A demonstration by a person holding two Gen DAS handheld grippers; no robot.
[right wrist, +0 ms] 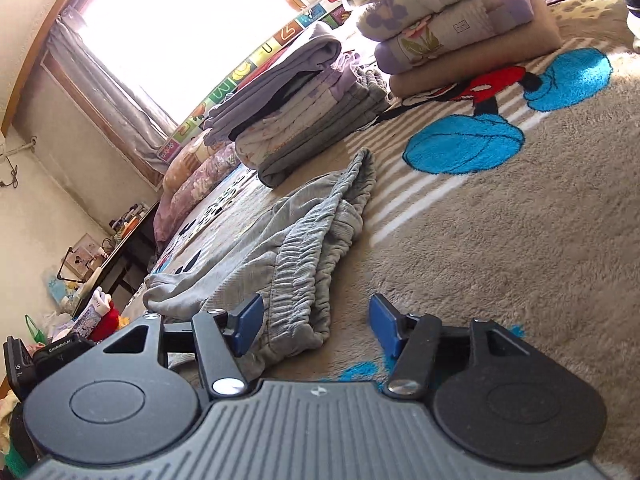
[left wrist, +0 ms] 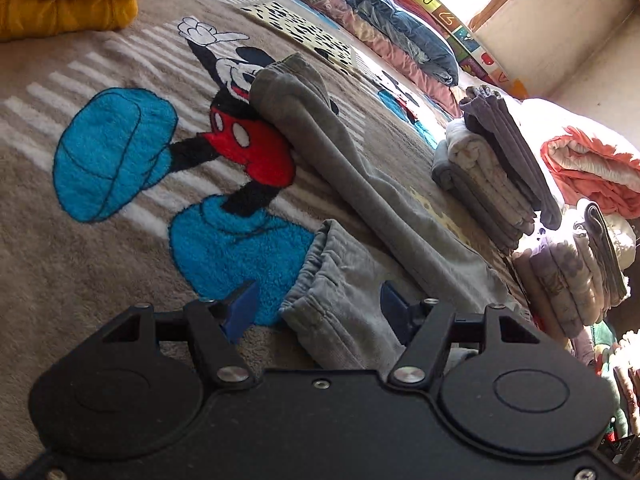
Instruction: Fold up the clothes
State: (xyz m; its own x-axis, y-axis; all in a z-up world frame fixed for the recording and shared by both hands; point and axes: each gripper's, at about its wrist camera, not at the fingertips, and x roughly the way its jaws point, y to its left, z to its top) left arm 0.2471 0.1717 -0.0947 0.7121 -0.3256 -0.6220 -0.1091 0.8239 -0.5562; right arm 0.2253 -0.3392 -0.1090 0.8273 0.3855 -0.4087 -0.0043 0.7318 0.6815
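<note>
Grey sweatpants (left wrist: pixel 340 184) lie on a beige Mickey Mouse blanket (left wrist: pixel 100 260). In the left wrist view one leg stretches away and a cuff end (left wrist: pixel 344 304) lies between the open blue fingers of my left gripper (left wrist: pixel 320 306), not pinched. In the right wrist view the elastic waistband (right wrist: pixel 296 264) of the sweatpants (right wrist: pixel 256 240) lies bunched just ahead of my right gripper (right wrist: pixel 316 322), which is open, with its left finger (right wrist: pixel 250 322) beside the waistband edge.
Stacks of folded clothes (left wrist: pixel 492 176) (right wrist: pixel 304 128) stand beyond the sweatpants. Taller folded piles (right wrist: pixel 448 20) (left wrist: pixel 576 264) sit further on. Red and yellow bedding (left wrist: pixel 64 0) lies at the far left. Pillows (left wrist: pixel 400 28) line the window wall.
</note>
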